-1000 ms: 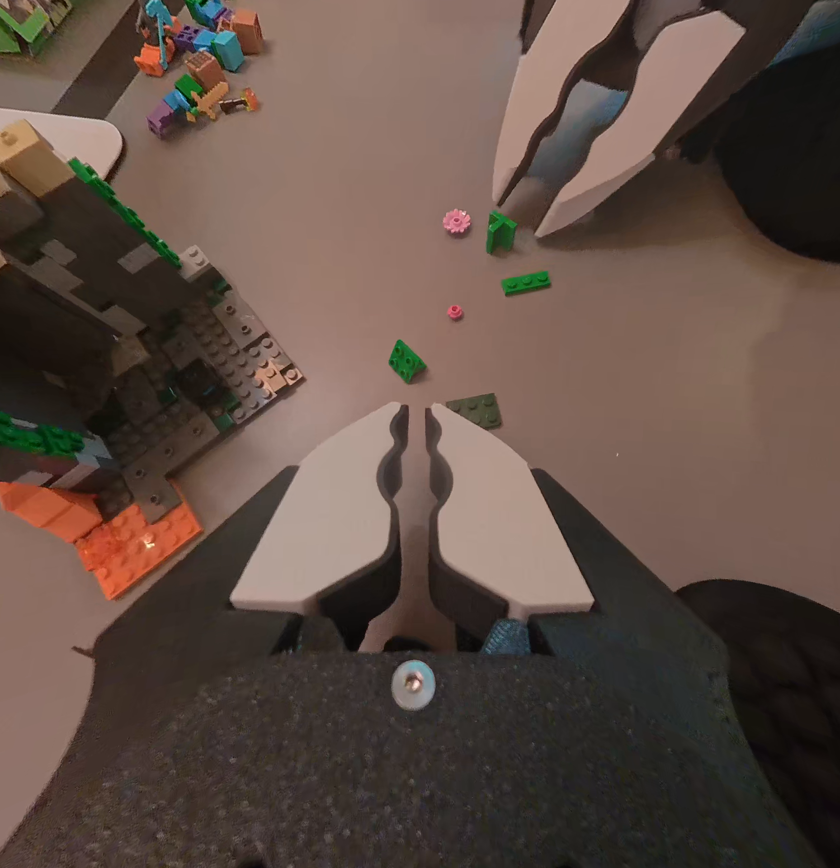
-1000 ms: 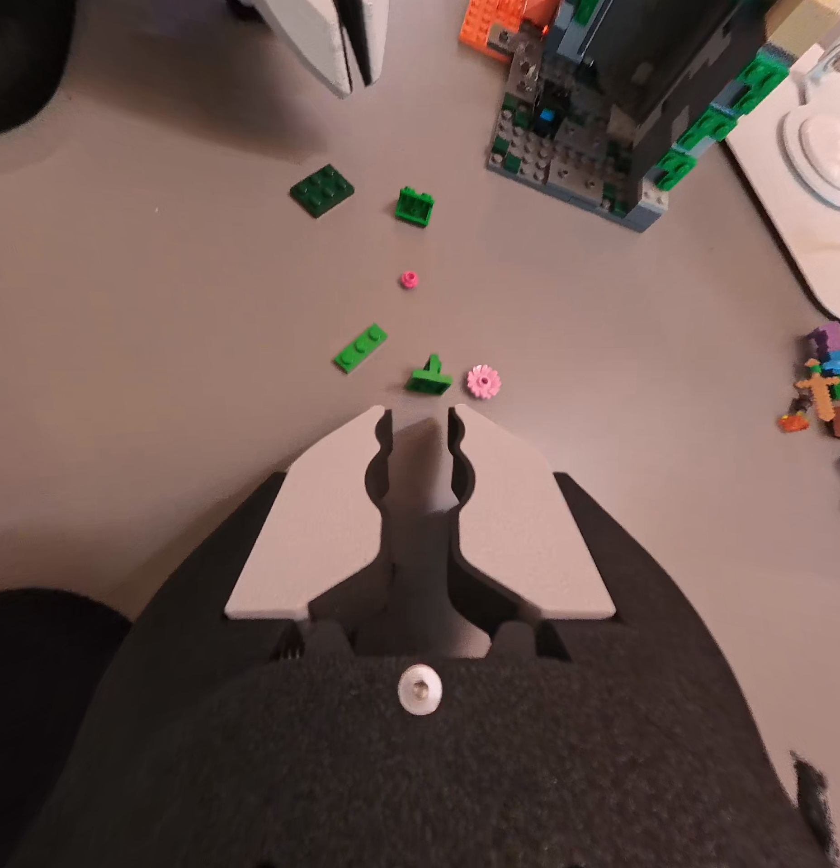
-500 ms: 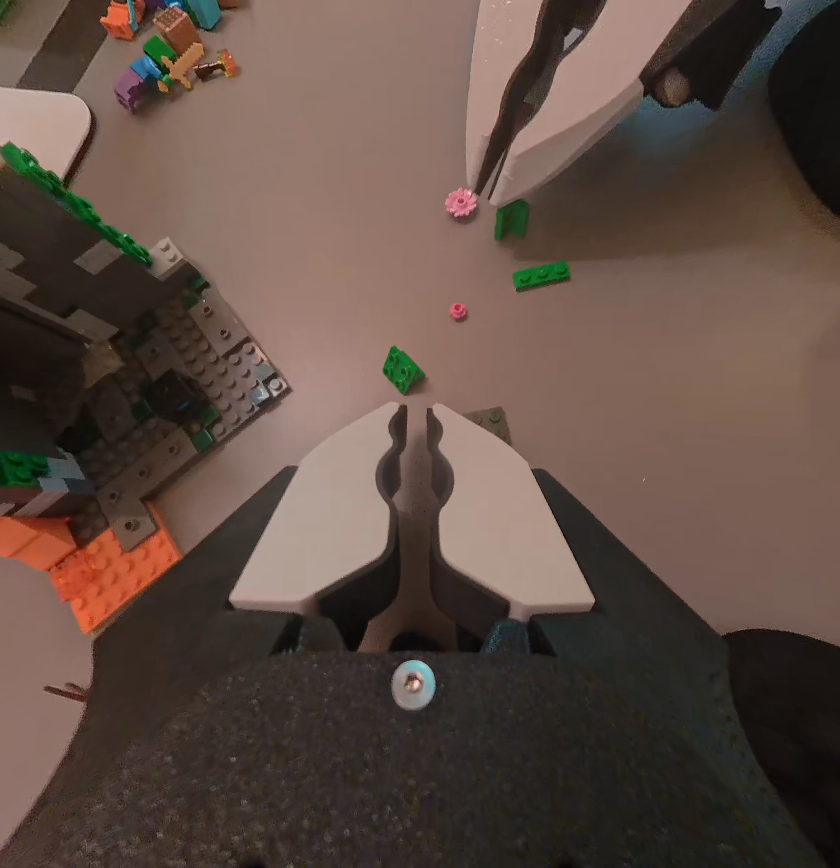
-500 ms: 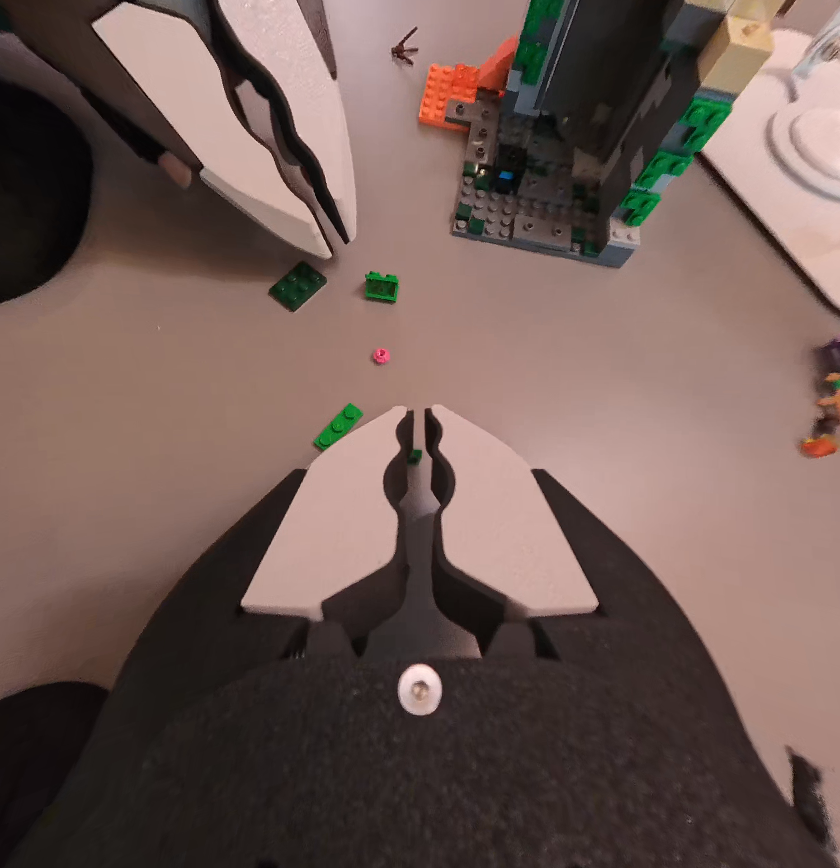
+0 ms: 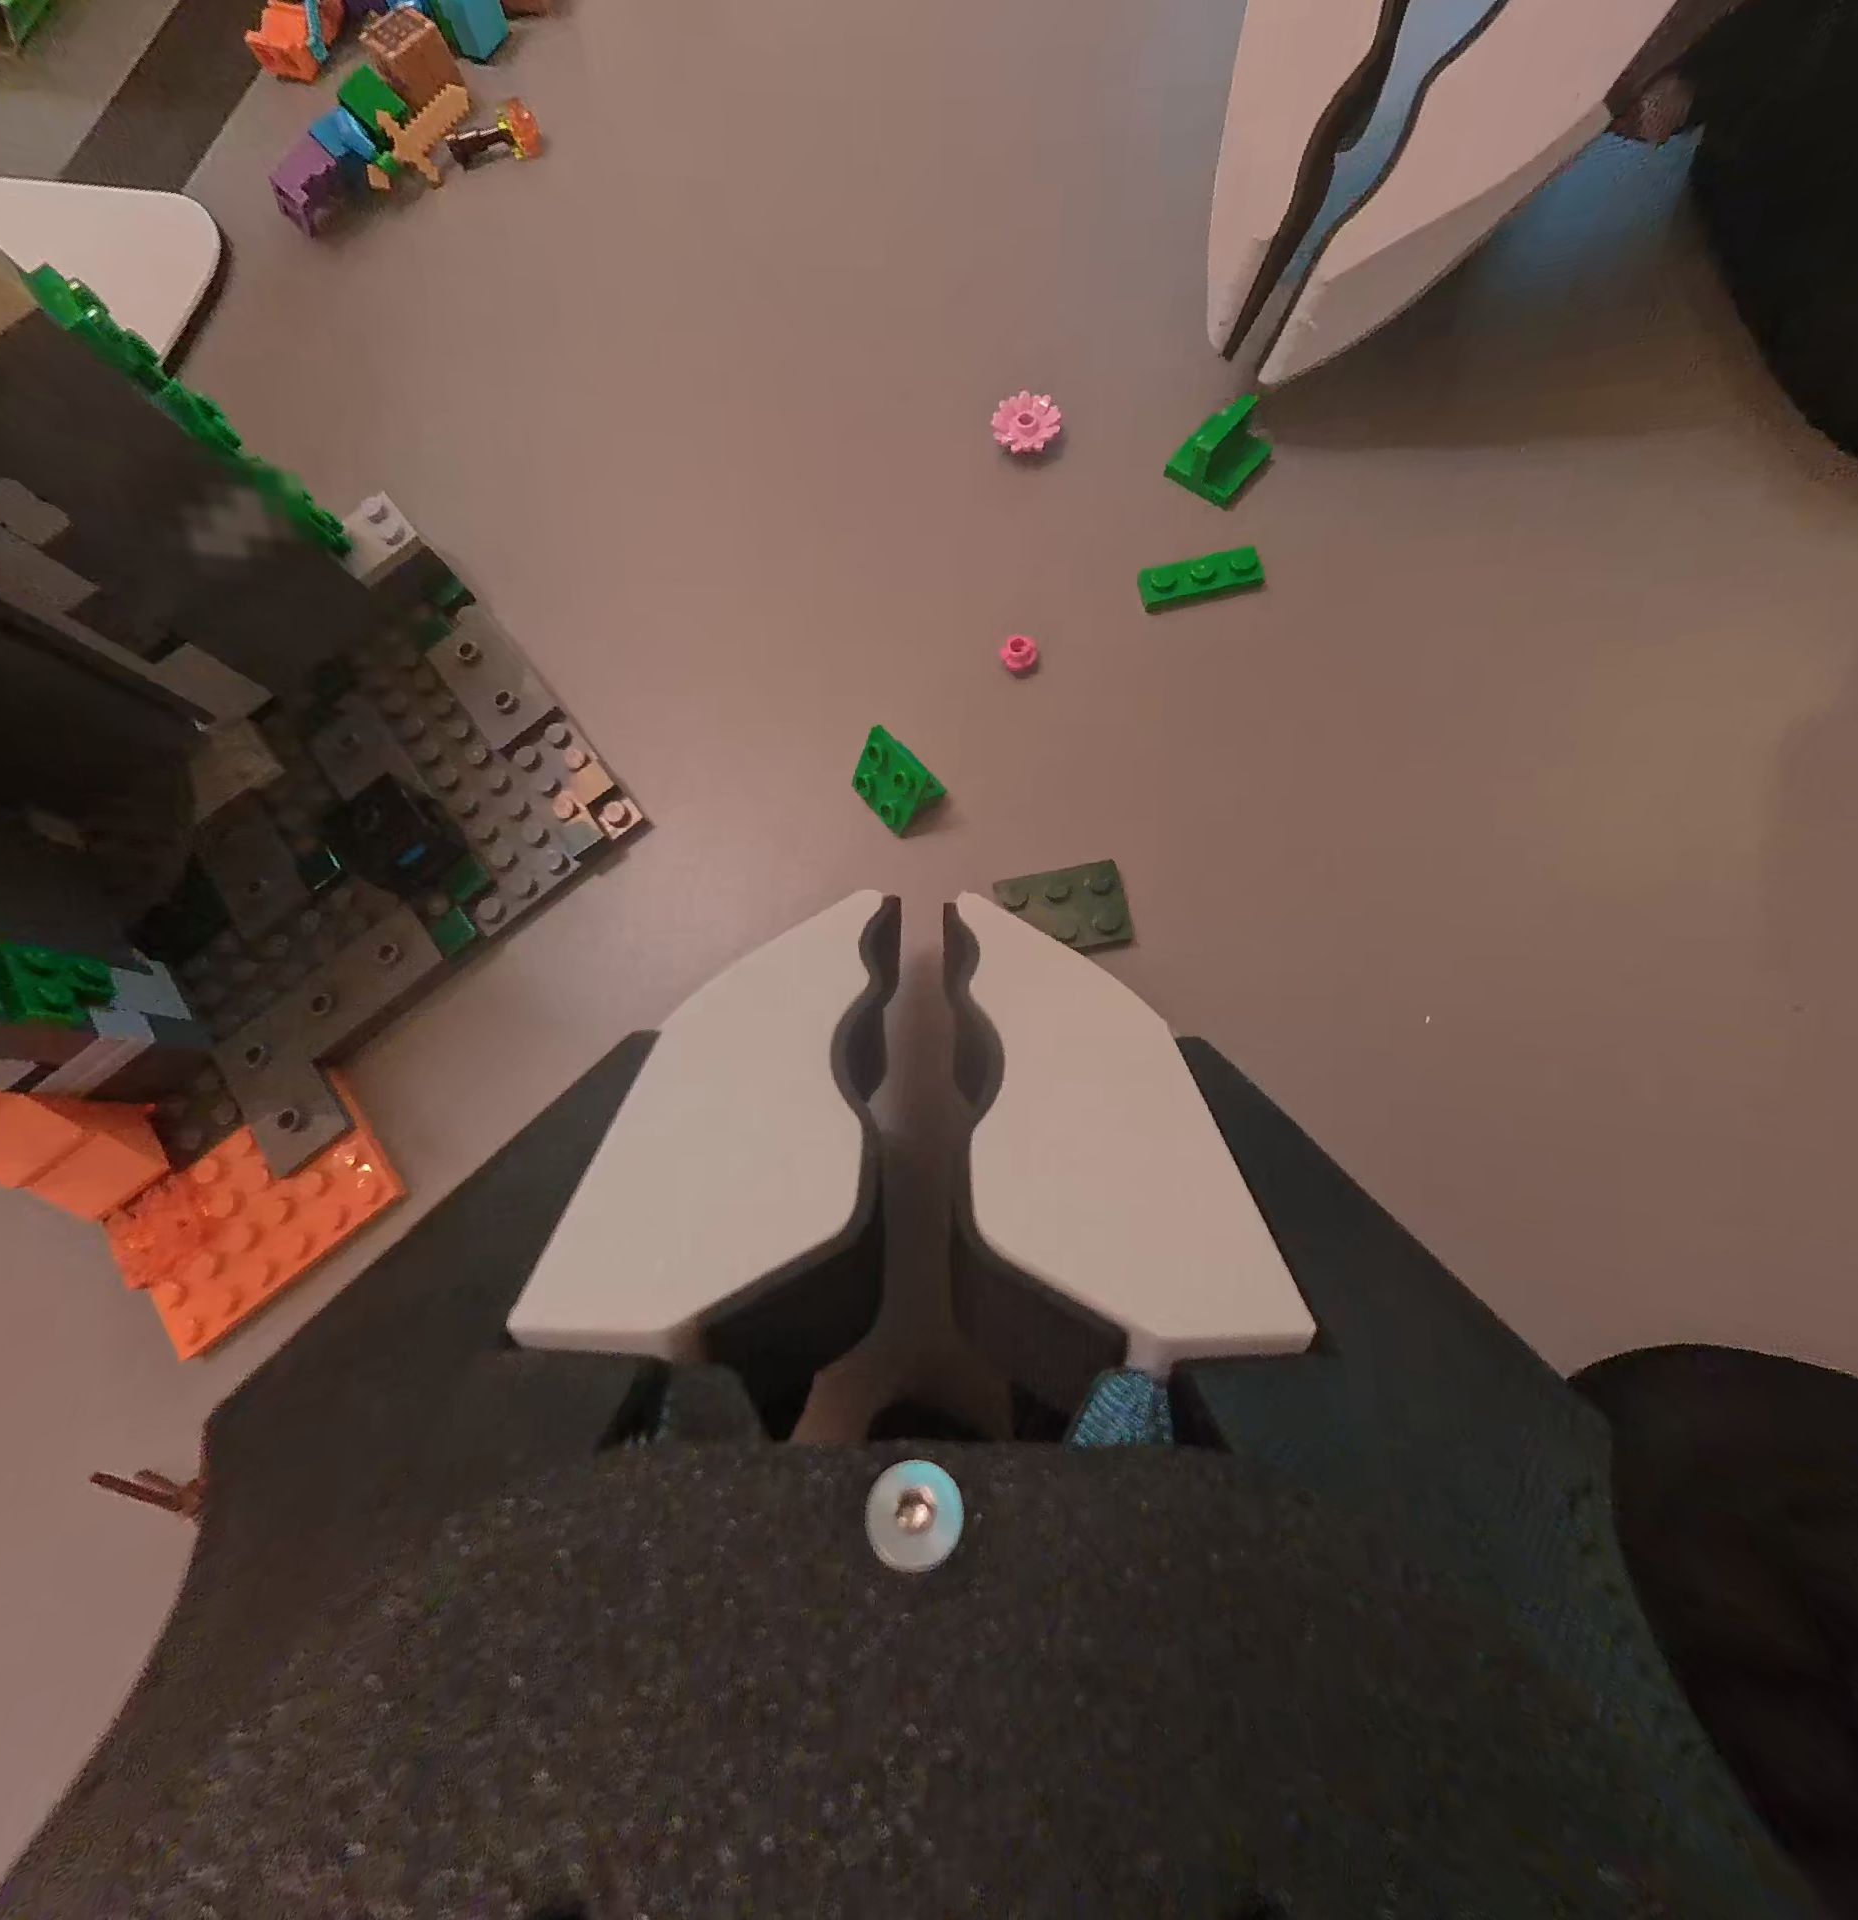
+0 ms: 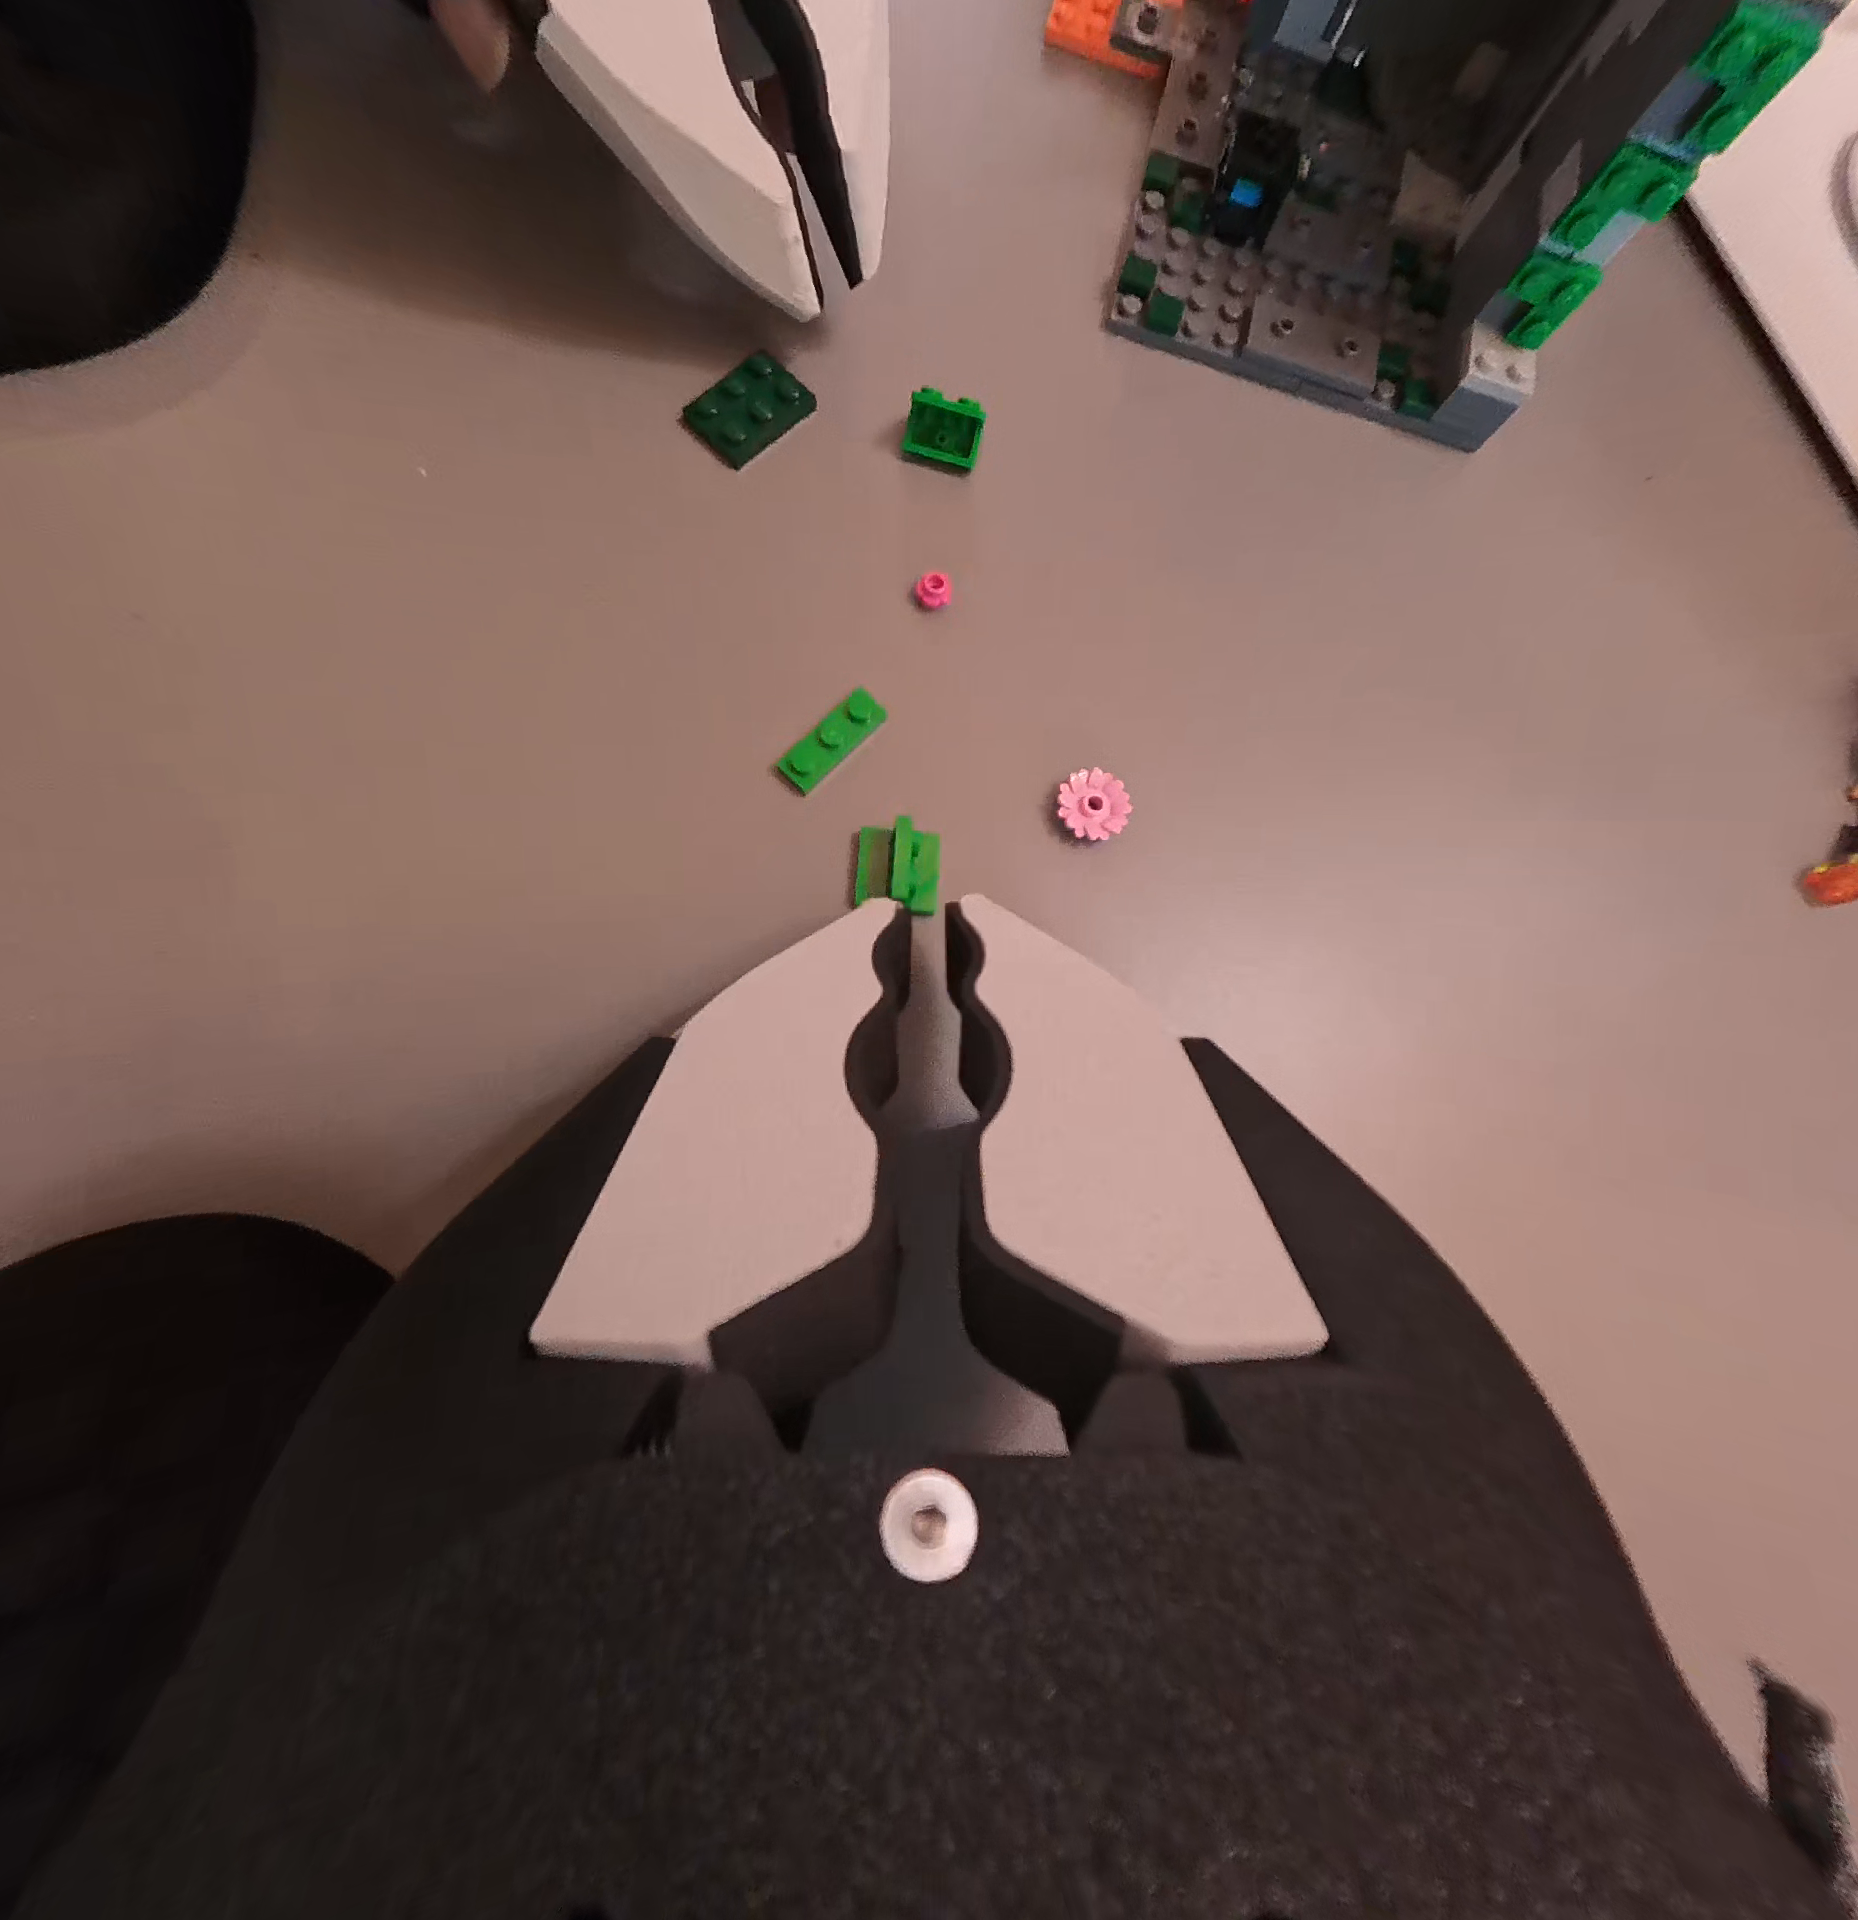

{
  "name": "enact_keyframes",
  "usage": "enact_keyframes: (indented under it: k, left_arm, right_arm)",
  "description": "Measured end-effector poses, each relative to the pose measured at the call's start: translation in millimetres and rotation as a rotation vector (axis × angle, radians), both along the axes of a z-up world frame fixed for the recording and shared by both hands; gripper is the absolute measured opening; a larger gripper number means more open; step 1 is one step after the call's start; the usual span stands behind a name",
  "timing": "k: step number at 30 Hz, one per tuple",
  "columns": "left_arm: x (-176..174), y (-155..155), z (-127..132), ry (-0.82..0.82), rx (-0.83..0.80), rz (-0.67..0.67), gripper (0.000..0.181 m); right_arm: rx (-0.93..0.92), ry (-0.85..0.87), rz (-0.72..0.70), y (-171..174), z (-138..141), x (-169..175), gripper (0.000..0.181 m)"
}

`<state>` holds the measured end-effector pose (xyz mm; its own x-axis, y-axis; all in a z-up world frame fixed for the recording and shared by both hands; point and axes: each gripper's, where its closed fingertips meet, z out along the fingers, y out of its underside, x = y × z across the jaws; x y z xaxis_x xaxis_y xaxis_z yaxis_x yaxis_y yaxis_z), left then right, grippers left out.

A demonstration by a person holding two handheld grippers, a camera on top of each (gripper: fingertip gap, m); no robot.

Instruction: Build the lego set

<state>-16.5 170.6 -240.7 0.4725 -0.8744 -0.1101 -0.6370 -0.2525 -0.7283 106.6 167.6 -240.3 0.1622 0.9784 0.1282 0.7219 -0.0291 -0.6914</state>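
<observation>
Nearly closed, both smooth white tongs, left (image 5: 920,906) and right (image 6: 933,906), hold nothing above studded green plates (image 6: 831,740).

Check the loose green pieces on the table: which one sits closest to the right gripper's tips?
The small bright green bracket piece, right at the right gripper tips. The three-stud plate, sloped brick and dark green plate lie progressively farther out.
</observation>
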Motion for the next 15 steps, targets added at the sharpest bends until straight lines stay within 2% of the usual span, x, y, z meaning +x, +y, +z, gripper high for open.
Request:
enact_keyframes:
  k: [5, 8, 10, 15]
  left_arm:
    - [1, -1, 0, 0.005, 0.005, -0.003, 0.007]
    - [0, -1, 0, 0.005, 0.007, -0.004, 0.007]
    - [-1, -1, 1, 0.001, 0.007, -0.003, 0.007]
    - [-4, 0, 0, -0.003, 0.001, 0.002, 0.007]
  right_arm:
    - [-0.016, -0.025, 0.039, -6, 2, -10, 0.012]
    - [0.034, -0.119, 0.103, -2, -6, -13, 0.004]
    - [0.098, -0.182, 0.225, 2, -5, -13, 0.003]
    - [0.23, -0.269, 0.633, 5, 2, -29, 0.003]
